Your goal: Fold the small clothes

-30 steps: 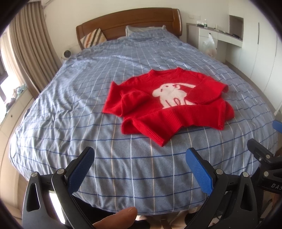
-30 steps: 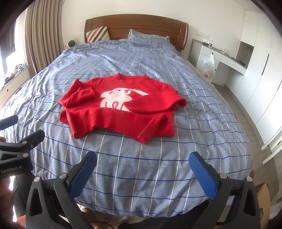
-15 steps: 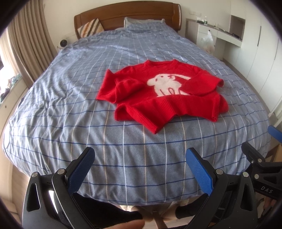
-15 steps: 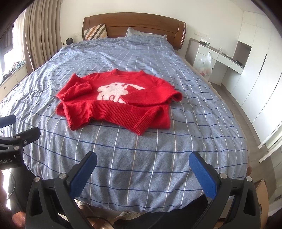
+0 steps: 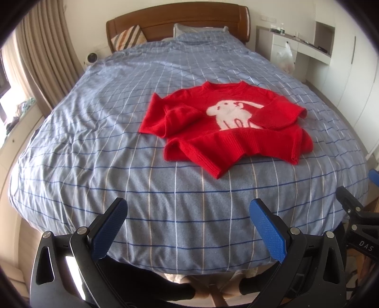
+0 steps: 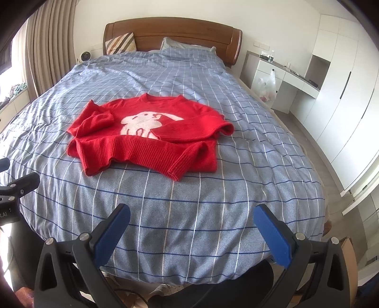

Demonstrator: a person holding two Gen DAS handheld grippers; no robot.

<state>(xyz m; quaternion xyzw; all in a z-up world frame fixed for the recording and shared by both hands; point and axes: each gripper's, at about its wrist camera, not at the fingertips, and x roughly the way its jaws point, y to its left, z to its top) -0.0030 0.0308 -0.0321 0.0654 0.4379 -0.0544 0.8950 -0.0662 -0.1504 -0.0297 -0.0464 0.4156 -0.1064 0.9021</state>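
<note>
1. One red sweater [image 5: 227,132] [image 6: 146,139] with a white animal figure on its chest is lying on the bed [image 5: 118,147] [image 6: 213,194], roughly at the middle of the blue checked cover, neckline pointing toward the headboard [image 5: 180,19] [image 6: 173,30].
2. Both sleeves are lying folded inward across the front; the sleeve on the wardrobe side is partly covering the white figure, and the ribbed hem is bunching and curling up toward the foot of the bed.
3. Nothing is touching the sweater; a wide strip of bare cover is separating it from both tools.
4. The left hand-held gripper [image 5: 188,227] is hanging over the foot edge of the bed with its blue-padded fingers spread wide and grasping nothing.
5. The right hand-held gripper [image 6: 193,231] is hovering beside it, likewise released and empty, well apart from the sweater.
6. A striped pillow [image 5: 128,38] [image 6: 120,43] is leaning against the headboard, curtains [image 5: 47,59] are hanging on one side, and a white plastic bag [image 6: 266,87] is hanging at the white desk on the other.
</note>
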